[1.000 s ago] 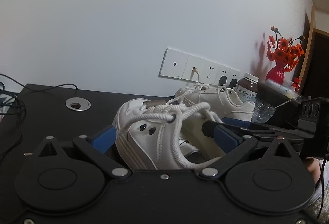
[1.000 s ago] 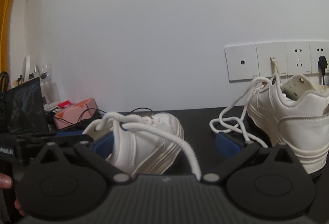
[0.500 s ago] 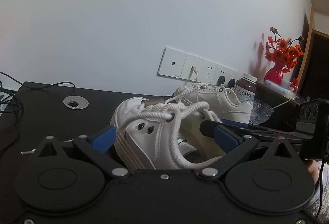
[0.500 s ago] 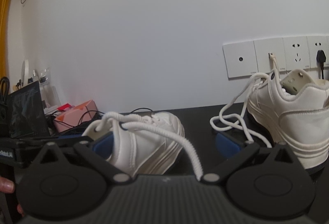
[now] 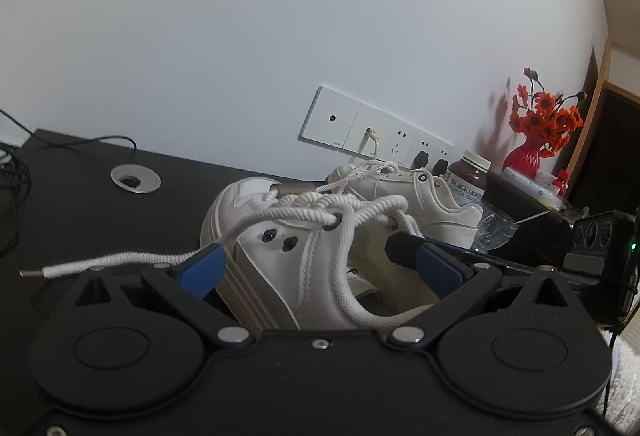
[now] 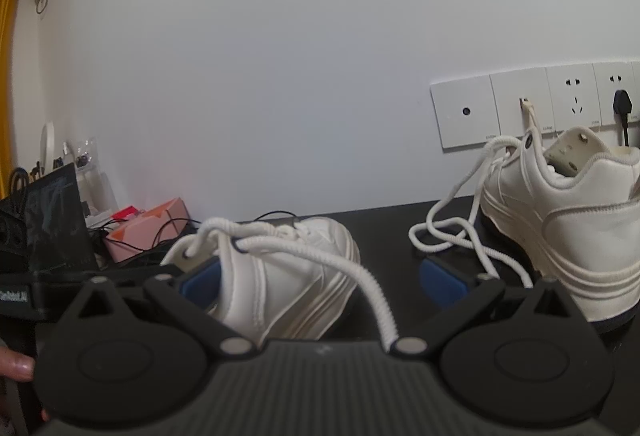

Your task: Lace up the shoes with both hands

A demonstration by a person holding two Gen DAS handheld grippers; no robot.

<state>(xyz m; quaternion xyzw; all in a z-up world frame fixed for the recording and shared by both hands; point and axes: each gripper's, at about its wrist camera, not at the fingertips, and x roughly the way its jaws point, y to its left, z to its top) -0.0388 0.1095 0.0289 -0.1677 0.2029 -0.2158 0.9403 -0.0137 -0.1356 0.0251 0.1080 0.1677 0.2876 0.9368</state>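
Two white leather sneakers sit on the black surface (image 5: 80, 172). From the left wrist view, the near white sneaker (image 5: 288, 248) lies between the spread blue-padded fingers of the left tool (image 5: 320, 264), which grips nothing. Since a second ago a white cord lace end with a metal tip (image 5: 120, 260) has slid out across the left finger toward the surface's left edge; before, only its loop showed. I judge the lace is being drawn free through the top eyelet, giving a loose end to thread or tie. The second white sneaker (image 5: 412, 192) stands behind, near the back edge by the white wall socket panel (image 5: 360, 132). The near sneaker's sole is cut off by the tool body.

From the right wrist view, the right tool (image 6: 320, 276) also stands wide open, empty, straddling the near sneaker (image 6: 288, 276). The other lace strand (image 6: 352, 272) runs down out of sight behind the tool body, so its end is hidden. The second sneaker (image 6: 568, 220) stands toward the right edge, laces trailing loose.
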